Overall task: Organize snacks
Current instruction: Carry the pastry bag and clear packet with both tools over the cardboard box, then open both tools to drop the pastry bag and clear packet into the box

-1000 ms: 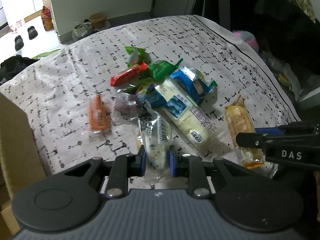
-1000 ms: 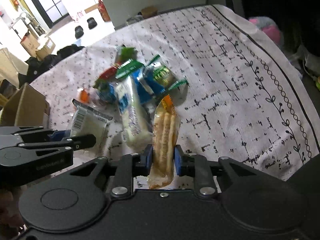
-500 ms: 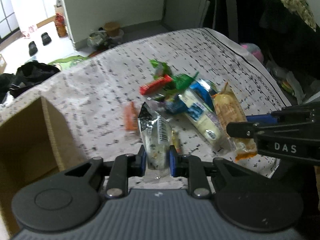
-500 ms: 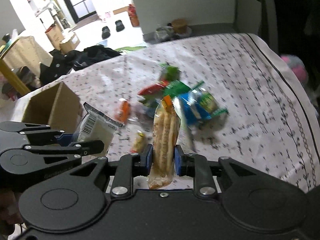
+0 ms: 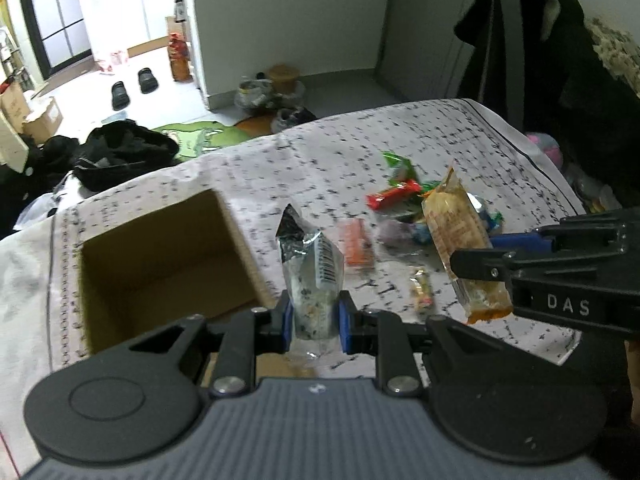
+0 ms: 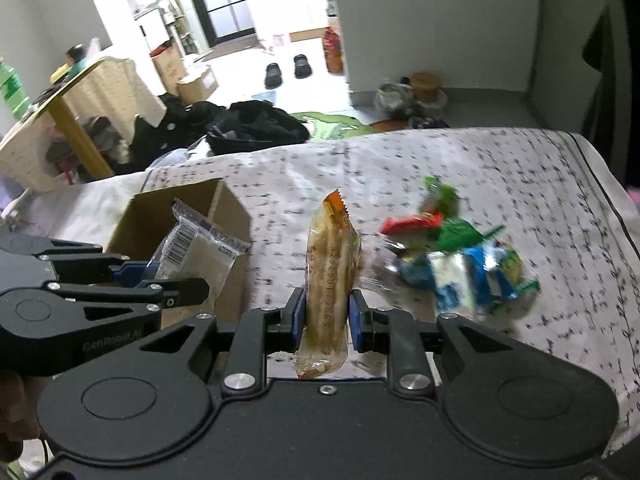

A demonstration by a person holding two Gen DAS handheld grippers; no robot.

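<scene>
My left gripper [image 5: 313, 322] is shut on a clear snack packet with a barcode [image 5: 312, 276], held upright just right of the open cardboard box [image 5: 160, 256]. My right gripper [image 6: 327, 320] is shut on a long orange cracker packet [image 6: 330, 268], held above the cloth. In the left wrist view that packet [image 5: 460, 240] hangs at the right. In the right wrist view the left gripper [image 6: 176, 280] holds its packet [image 6: 196, 252] over the box [image 6: 224, 208]. A pile of snacks [image 6: 452, 256] lies on the cloth to the right.
A patterned white cloth [image 5: 328, 152] covers the table. Loose on it are an orange packet [image 5: 356, 242], a small candy [image 5: 422, 292] and a red wrapper [image 5: 394, 194]. Beyond the table's far edge are dark clothes [image 6: 256, 124] and shoes [image 6: 286, 70] on the floor.
Both grippers have lifted and swung left with their packets. The cardboard box has come fully into view, and the snack pile has shifted to the right.
</scene>
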